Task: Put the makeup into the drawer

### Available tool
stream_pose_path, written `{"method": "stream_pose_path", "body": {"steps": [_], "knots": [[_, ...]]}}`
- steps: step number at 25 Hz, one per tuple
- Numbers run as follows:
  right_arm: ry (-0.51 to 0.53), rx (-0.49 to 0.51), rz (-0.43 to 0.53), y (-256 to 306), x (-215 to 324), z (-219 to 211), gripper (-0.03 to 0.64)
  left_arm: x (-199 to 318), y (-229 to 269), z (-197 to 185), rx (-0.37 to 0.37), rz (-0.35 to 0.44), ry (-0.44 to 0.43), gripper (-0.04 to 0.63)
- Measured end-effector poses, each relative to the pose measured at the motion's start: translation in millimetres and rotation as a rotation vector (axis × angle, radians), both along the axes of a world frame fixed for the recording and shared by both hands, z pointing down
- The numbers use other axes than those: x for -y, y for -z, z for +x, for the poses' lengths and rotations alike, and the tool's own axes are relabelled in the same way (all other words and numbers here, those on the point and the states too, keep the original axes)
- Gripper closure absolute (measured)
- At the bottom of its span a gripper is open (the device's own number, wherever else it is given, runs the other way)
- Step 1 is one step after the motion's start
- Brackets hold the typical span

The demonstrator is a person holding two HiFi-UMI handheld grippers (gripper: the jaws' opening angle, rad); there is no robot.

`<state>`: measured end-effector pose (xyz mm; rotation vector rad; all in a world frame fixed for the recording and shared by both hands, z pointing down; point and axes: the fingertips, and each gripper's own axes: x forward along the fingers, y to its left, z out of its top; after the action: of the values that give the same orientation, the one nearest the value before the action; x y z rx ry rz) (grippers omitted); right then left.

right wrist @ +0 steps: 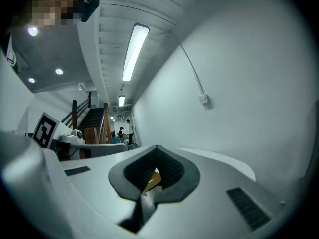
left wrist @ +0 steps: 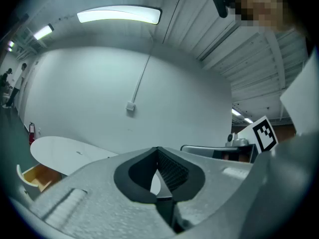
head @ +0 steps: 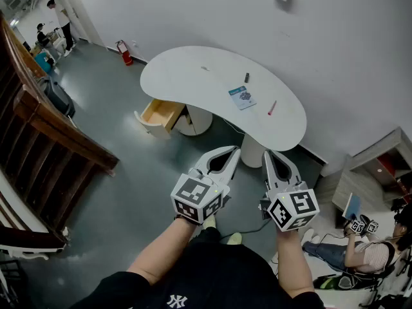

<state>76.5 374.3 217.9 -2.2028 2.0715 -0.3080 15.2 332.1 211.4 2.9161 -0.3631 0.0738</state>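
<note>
Head view: dark makeup tube (head: 246, 78) on white table (head: 187, 69), long axis toward the wall, near blue booklet (head: 242, 97), print unreadable; open drawer (head: 161, 113) well apart; left gripper (head: 236, 149) and right gripper (head: 266, 152) short of the table. Left gripper view: jaws tip to tip, empty; right gripper view: likewise closed on nothing.

The white, bean-shaped counter (head: 193, 76) stands on a grey floor (head: 129, 172) by the far wall. Toward its right end lie a small dark tube (head: 246, 77), a blue-and-white card (head: 242, 97) just nearer, and a slim red stick (head: 272, 107) farther right. Under its left edge a wooden drawer (head: 159, 114) stands open.
</note>
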Motion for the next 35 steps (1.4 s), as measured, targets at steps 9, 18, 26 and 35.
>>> {"method": "stream_pose_path", "body": {"steps": [9,18,26,35], "knots": [[-0.004,-0.003,-0.010,-2.0,21.4,-1.6,0.603,23.5,-3.9,2.6,-0.001,0.000,-0.007,0.586],[-0.007,0.045,-0.003,-6.7,50.8,-3.2,0.601,54.3,-9.0,6.2,-0.001,-0.006,-0.047,0.586],[-0.070,0.023,0.001,-6.4,83.1,2.2,0.600,89.0,-10.4,5.4,-0.014,0.003,-0.077,0.586],[-0.105,0.005,-0.023,-8.3,105.3,-4.3,0.600,111.7,-14.3,-2.2,-0.018,-0.001,-0.091,0.586]]}}
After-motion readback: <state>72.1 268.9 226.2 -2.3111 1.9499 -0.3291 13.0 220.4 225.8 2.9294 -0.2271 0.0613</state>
